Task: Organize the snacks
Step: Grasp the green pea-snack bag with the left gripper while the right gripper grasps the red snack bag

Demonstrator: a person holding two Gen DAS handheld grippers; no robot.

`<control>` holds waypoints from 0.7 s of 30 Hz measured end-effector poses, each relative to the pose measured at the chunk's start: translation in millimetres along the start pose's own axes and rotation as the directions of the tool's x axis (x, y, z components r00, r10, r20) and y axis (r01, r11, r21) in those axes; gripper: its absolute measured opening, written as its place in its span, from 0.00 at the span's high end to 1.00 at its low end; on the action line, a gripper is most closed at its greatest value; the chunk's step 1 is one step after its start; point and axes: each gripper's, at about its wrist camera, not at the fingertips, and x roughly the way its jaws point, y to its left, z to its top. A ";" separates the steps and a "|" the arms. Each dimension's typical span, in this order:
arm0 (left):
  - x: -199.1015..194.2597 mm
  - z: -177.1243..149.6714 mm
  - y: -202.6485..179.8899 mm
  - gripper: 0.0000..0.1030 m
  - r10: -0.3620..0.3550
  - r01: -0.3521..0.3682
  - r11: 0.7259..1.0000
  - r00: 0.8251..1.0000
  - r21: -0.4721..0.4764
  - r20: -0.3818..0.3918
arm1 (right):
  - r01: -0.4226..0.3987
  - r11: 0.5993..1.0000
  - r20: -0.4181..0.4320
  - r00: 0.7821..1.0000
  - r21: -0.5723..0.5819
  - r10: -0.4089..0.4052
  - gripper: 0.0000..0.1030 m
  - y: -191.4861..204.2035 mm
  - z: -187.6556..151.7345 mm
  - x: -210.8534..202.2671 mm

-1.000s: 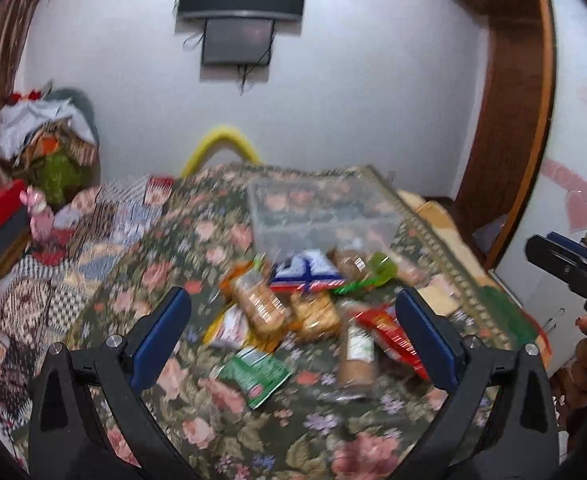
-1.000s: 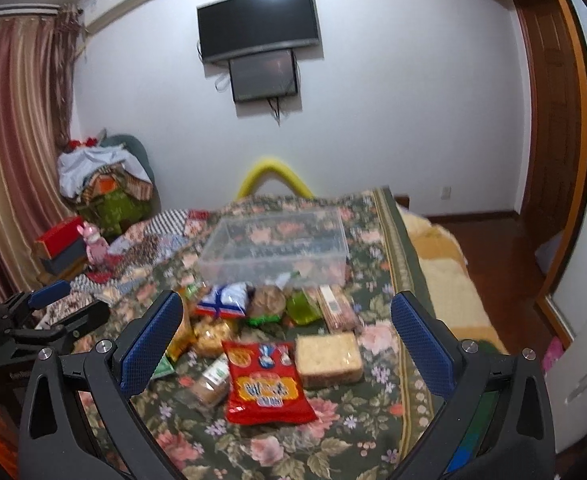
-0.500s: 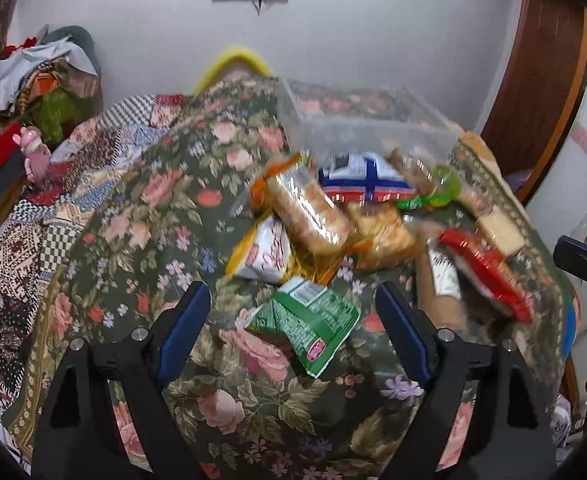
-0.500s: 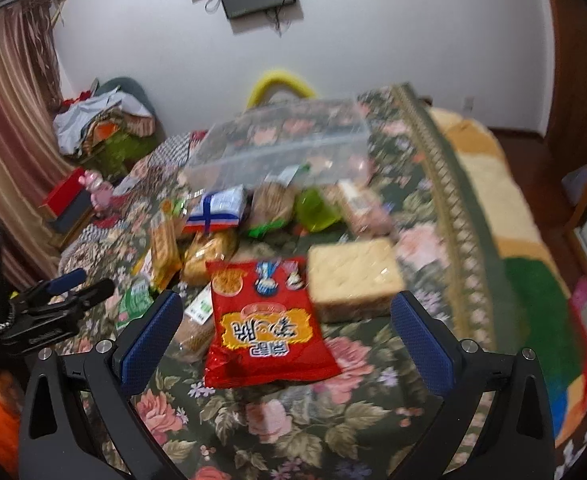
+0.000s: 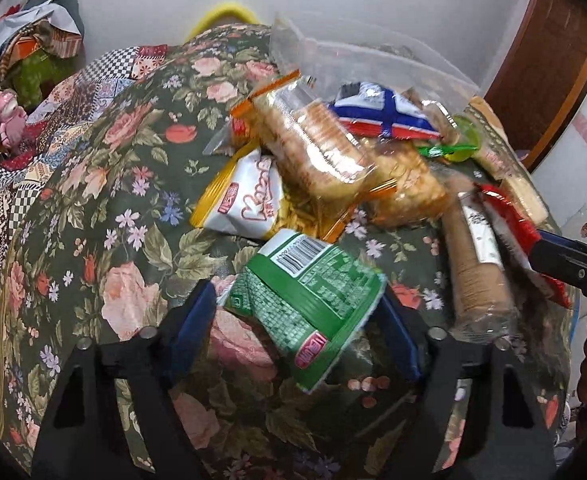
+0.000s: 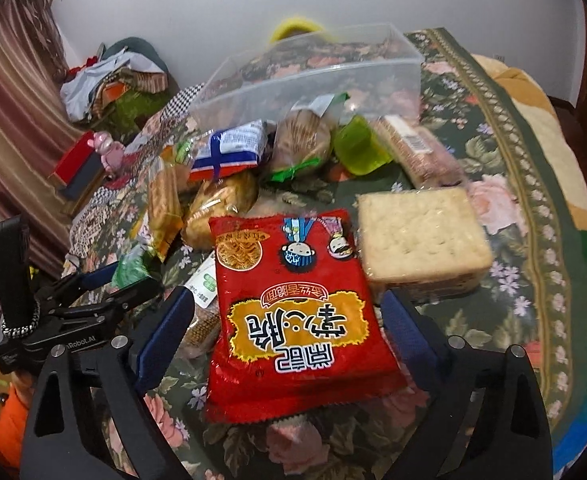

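On the floral bedspread (image 6: 505,152), near the clear plastic bin (image 6: 317,76), the red noodle packet (image 6: 297,312) lies between the parted fingers of the right tool (image 6: 287,334), its yellow-panelled writing upside down, long axis along the fingers. The left tool (image 5: 297,330), spread apart, flanks the green barcoded packet (image 5: 309,292), tilted diagonally.

I'm in a home bedroom. I'm working over a bed with a green floral bedspread (image 6: 505,152); a patchwork quilt (image 5: 33,160) lies beside it. A heap of clothes (image 6: 109,80) sits against the white wall, striped curtains (image 6: 9,112) hang at the left, and a dark wooden door frame (image 5: 549,56) stands at the right. A small pink toy figure (image 5: 11,114) is near the quilt's edge. Snack packets (image 6: 293,312) are scattered on the bedspread next to a clear plastic bin (image 6: 313,72).
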 end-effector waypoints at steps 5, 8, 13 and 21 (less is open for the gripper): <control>-0.3 -1.0 3.5 0.46 0.013 -0.012 1.000 1.000 -0.007 0.028 | -0.013 0.999 -0.031 0.999 0.036 0.015 0.21 -6.8 0.2 9.0; -1.4 0.5 5.5 0.59 0.004 -0.004 1.000 0.999 -0.015 0.032 | -0.023 0.999 -0.029 0.999 0.042 0.024 0.25 -8.4 -1.0 7.5; -3.1 5.0 5.2 0.84 -0.012 0.012 1.000 0.999 -0.007 0.034 | -0.020 1.000 -0.022 1.000 0.021 0.021 0.36 -6.2 -1.4 3.7; -11.0 6.3 4.1 0.83 0.000 0.000 1.000 1.000 0.001 0.026 | -0.018 1.000 0.012 1.000 -0.013 0.018 0.38 3.7 1.8 -6.0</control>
